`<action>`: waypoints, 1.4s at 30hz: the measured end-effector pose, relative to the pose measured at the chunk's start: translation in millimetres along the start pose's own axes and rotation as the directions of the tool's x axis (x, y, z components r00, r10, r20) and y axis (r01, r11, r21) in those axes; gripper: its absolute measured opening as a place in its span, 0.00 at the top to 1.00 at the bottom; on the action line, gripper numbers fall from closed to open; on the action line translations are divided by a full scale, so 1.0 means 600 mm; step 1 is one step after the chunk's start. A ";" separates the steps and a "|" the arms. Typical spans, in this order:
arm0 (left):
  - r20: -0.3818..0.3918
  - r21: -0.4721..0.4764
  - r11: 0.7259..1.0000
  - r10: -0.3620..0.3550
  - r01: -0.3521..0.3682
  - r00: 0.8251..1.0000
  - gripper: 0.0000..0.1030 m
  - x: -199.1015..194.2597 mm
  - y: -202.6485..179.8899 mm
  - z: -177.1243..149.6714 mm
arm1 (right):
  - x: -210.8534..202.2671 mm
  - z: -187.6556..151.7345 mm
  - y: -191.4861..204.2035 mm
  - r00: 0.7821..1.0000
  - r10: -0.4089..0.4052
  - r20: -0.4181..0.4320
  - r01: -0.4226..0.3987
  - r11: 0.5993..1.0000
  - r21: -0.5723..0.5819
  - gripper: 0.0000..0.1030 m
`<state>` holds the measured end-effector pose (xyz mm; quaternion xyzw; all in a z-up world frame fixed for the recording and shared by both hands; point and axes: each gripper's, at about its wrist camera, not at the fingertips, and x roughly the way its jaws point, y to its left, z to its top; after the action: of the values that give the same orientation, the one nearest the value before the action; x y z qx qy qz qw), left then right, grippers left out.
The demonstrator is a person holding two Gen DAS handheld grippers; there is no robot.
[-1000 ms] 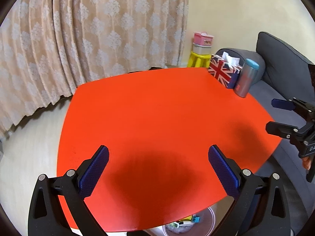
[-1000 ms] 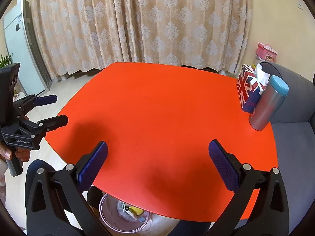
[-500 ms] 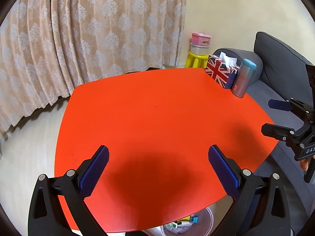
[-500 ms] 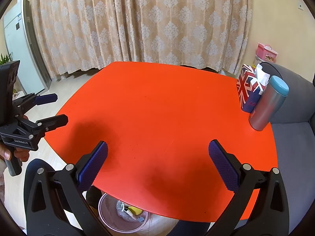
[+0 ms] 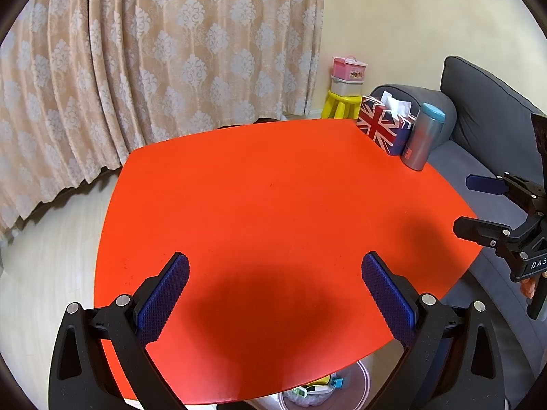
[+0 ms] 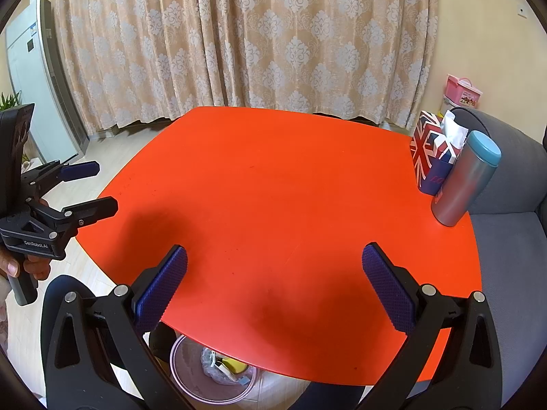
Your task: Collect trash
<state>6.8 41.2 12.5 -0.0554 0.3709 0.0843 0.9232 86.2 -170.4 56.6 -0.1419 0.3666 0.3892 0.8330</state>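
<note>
Trash is seen in a bin on the floor under the near table edge; in the left wrist view the bin shows below the same edge, with small coloured scraps inside. What the scraps are cannot be told.

Left gripper is held over the near part of the table, its blue-padded fingers spread wide with nothing between them. Right gripper is held likewise over the near edge, jaws wide apart and empty. Each gripper is also seen from the side in the other view: the left gripper beyond the table's left edge, gripped by a hand, and the right gripper off the right edge, both spread wide.

Red table top is bare across its middle, apart from the shadows cast by the grippers. At the far right corner a flask with a blue cap stands upright, touching or just beside a flag-patterned tissue box behind it. A grey sofa lies along the right side. Further back, a pink box is stacked on a yellow stool. Patterned curtains cover the far wall.
</note>
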 end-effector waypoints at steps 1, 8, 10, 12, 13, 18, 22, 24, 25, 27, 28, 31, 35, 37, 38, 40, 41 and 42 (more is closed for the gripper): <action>-0.001 -0.001 1.000 -0.001 0.001 1.000 0.06 0.000 0.000 0.000 | 0.000 0.000 0.000 1.000 0.000 0.000 0.000 1.000 0.000 0.03; 0.000 -0.001 1.000 0.001 -0.001 1.000 0.06 0.000 -0.001 0.000 | 0.000 0.000 0.001 1.000 -0.001 -0.001 0.001 1.000 0.000 0.03; 0.000 -0.002 1.000 -0.002 0.002 1.000 0.06 0.000 -0.001 0.000 | 0.000 0.000 0.002 1.000 0.000 -0.001 0.000 1.000 0.001 0.03; 0.000 0.000 1.000 0.000 0.000 1.000 0.06 0.000 -0.001 0.000 | 0.000 0.000 0.002 1.000 -0.001 -0.001 0.001 1.000 -0.001 0.03; -0.001 0.000 1.000 -0.001 0.001 1.000 0.06 0.001 -0.001 0.000 | 0.000 0.000 0.002 1.000 -0.001 -0.001 0.001 1.000 0.000 0.03; 0.000 -0.001 1.000 -0.001 0.001 1.000 0.06 0.001 -0.002 0.000 | -0.001 0.000 0.003 1.000 -0.001 -0.001 0.001 1.000 0.000 0.03; -0.001 -0.002 1.000 -0.003 0.003 1.000 0.06 0.001 -0.002 -0.001 | -0.001 0.000 0.003 1.000 -0.001 -0.001 0.001 1.000 0.000 0.03; 0.000 -0.003 1.000 -0.003 0.003 1.000 0.06 0.001 -0.002 -0.001 | 0.000 0.000 0.003 1.000 -0.001 -0.001 0.001 1.000 0.000 0.03; -0.001 -0.003 1.000 -0.003 0.003 1.000 0.06 0.001 -0.003 -0.002 | 0.000 -0.001 0.003 1.000 -0.002 -0.001 0.002 1.000 -0.001 0.03; -0.001 -0.004 1.000 -0.004 0.004 1.000 0.06 0.001 -0.003 -0.002 | 0.000 -0.001 0.003 1.000 -0.001 -0.002 0.001 1.000 0.000 0.03; -0.001 -0.004 1.000 -0.003 0.003 1.000 0.06 0.001 -0.003 -0.002 | 0.000 -0.001 0.003 1.000 -0.001 -0.002 0.001 1.000 0.000 0.03; -0.002 -0.003 1.000 -0.002 0.002 1.000 0.06 0.001 -0.004 -0.002 | 0.000 -0.002 0.003 1.000 -0.001 -0.003 0.001 1.000 -0.001 0.03; -0.002 -0.004 1.000 -0.003 0.003 1.000 0.06 0.002 -0.005 -0.003 | 0.000 -0.001 0.003 1.000 -0.001 -0.002 0.001 1.000 -0.001 0.03; -0.002 -0.005 1.000 -0.002 0.002 1.000 0.06 0.003 -0.006 -0.003 | -0.001 -0.001 0.003 1.000 -0.002 -0.002 0.002 1.000 -0.002 0.03; -0.001 -0.005 1.000 -0.005 0.005 1.000 0.06 0.003 -0.007 -0.004 | -0.001 0.000 0.004 1.000 -0.001 -0.002 0.001 1.000 0.000 0.03; -0.003 -0.003 1.000 -0.006 0.006 1.000 0.06 0.004 -0.008 -0.004 | 0.000 -0.001 0.004 1.000 -0.001 -0.002 0.001 1.000 0.001 0.03; -0.003 -0.001 1.000 -0.007 0.007 1.000 0.06 0.005 -0.009 -0.005 | -0.001 -0.001 0.004 1.000 -0.002 -0.002 0.002 1.000 0.000 0.03; -0.006 0.002 1.000 -0.007 0.007 1.000 0.06 0.007 -0.012 -0.006 | 0.000 -0.001 0.004 1.000 -0.001 -0.002 0.001 1.000 -0.001 0.03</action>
<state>8.5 34.3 7.4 -0.0561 0.3734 0.0804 0.9225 84.0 -169.2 56.5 -0.1429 0.3674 0.3885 0.8328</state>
